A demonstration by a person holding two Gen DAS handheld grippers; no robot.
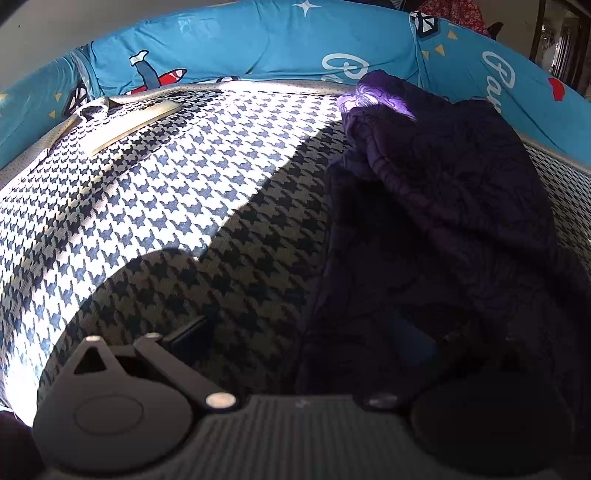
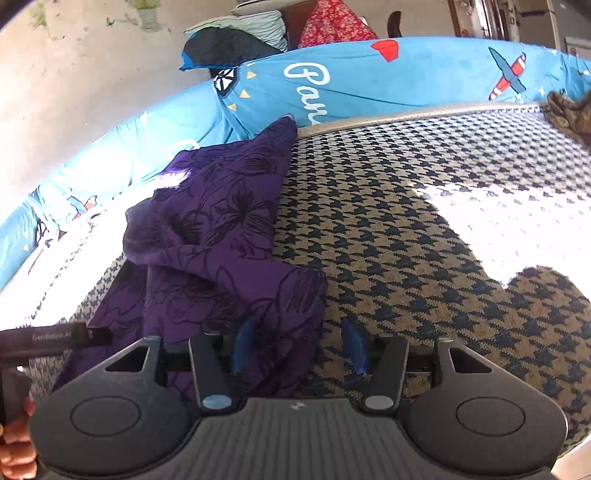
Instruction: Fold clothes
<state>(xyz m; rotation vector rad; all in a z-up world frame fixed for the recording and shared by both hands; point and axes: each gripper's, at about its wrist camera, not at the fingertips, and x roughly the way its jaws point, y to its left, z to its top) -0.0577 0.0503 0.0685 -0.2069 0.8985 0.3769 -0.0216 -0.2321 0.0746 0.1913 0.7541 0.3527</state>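
Lying bunched on the houndstooth cover (image 2: pixel 406 206), the purple floral garment (image 2: pixel 221 229) meets your right gripper (image 2: pixel 299 347), whose blue fingers (image 2: pixel 242 345) stand apart over its near edge; your left gripper (image 1: pixel 295 354) is buried in dark cloth, so its state is unclear.

A home bedroom: a bed under a houndstooth cover (image 2: pixel 424 206), ringed by blue bedding (image 2: pixel 369 81) printed with cartoon planes. Behind it lie a striped pillow (image 2: pixel 255 24) and red floral fabric (image 2: pixel 332 22), with a plain wall (image 2: pixel 92 74) and sunlight across the cover.
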